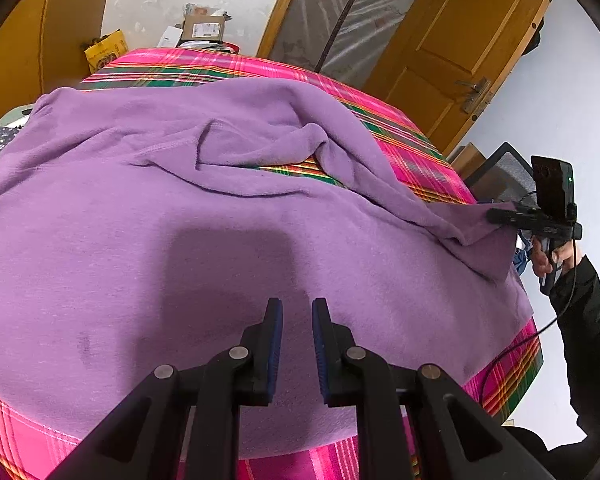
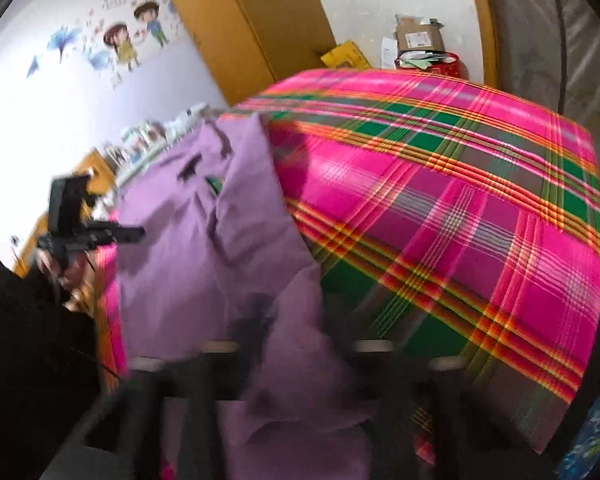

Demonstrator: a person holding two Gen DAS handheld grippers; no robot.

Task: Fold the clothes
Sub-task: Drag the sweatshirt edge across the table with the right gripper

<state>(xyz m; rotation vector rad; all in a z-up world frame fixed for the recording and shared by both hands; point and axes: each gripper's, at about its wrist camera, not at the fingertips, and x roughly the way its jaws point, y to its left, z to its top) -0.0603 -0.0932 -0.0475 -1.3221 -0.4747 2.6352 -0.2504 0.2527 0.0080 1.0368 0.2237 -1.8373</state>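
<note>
Left wrist: purple garment (image 1: 220,220) on plaid sheet (image 1: 420,152)

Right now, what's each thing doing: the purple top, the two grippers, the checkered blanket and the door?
purple fleece top: spread out, rumpled, one corner lifted.
left gripper: open, hovering over the top, holding nothing.
right gripper: shut on the top's lifted corner.
pink plaid blanket: flat on the bed, partly covered by the top.
wooden door: closed.

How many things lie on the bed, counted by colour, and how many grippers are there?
Purple: 1, the purple garment
Pink plaid: 1, the bedcover
Black grippers: 2, the left gripper and the right gripper
Total: 4
</note>
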